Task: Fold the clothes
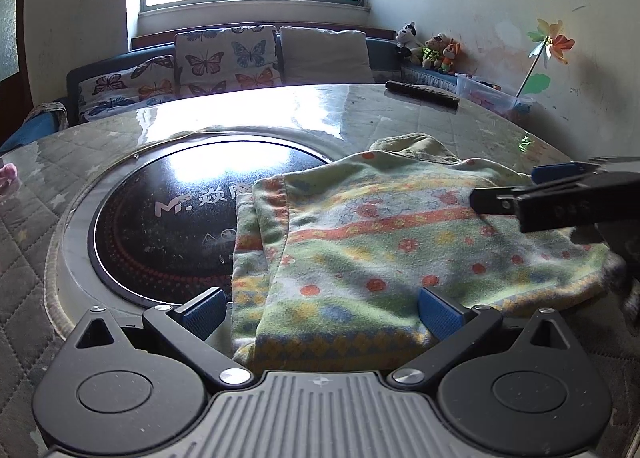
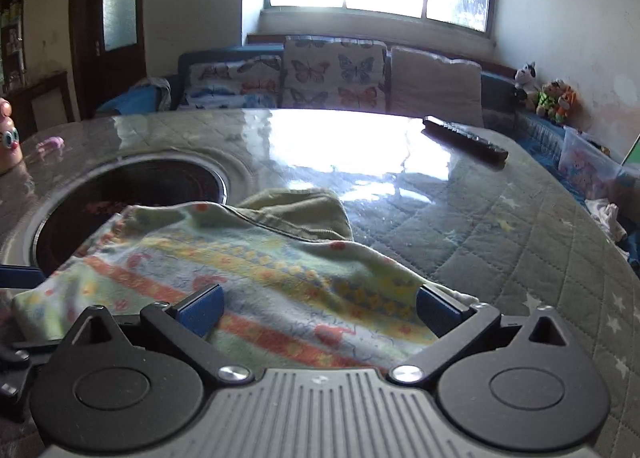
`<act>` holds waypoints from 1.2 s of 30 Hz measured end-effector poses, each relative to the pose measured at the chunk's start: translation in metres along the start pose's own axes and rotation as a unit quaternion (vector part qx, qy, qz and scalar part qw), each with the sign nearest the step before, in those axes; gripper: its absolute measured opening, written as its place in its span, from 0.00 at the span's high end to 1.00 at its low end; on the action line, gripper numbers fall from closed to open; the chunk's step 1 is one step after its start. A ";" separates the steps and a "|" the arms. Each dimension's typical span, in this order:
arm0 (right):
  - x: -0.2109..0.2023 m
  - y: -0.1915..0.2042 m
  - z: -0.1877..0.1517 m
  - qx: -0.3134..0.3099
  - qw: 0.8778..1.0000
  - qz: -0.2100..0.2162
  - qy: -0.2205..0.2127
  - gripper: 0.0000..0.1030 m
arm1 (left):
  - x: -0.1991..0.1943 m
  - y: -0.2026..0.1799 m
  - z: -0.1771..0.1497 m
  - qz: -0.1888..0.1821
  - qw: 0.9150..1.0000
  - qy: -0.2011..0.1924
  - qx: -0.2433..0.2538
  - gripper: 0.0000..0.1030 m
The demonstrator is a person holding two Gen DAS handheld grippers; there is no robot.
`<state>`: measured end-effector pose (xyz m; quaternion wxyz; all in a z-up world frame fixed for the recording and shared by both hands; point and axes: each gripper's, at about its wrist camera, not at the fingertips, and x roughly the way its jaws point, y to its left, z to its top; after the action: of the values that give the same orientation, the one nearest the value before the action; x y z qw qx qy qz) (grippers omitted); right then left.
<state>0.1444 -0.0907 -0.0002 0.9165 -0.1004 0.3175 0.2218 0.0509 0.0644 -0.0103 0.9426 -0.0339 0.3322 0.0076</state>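
Fuzzy patterned fleece garment (image 1: 400, 242) lies folded between the gaping left claw (image 1: 322, 308).

garment (image 1: 400, 250): fleece top, pale green with orange, yellow and blue patterned stripes and orange dots
state: partly folded, layers doubled at its left edge, surface rumpled
lining (image 2: 304, 213): plain olive-green, bunched at the far edge
pose: lay flat, spread wide
location: on the quilted table cover, left part overlapping the round black inset plate

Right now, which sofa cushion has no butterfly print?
The plain beige cushion, rightmost of the three on the sofa; both butterfly cushions to its left are patterned.
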 end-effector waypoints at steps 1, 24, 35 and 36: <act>0.003 0.000 0.001 0.000 1.000 -0.003 0.004 0.00 | 0.000 0.000 0.000 0.000 1.000 0.000 0.000 0.00; 0.020 0.005 0.025 -0.007 1.000 -0.026 0.003 0.00 | 0.000 0.000 0.000 -0.001 1.000 -0.002 -0.002 0.00; 0.001 0.002 0.012 0.002 1.000 -0.014 -0.010 0.00 | 0.000 0.000 0.000 -0.001 1.000 -0.002 -0.002 0.00; 0.001 0.004 0.008 -0.004 1.000 -0.016 -0.006 0.00 | 0.000 0.000 0.000 -0.001 1.000 -0.002 -0.002 0.00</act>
<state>0.1482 -0.0840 0.0053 0.9212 -0.1081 0.3095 0.2093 0.0506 0.0648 -0.0100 0.9431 -0.0363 0.3303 0.0078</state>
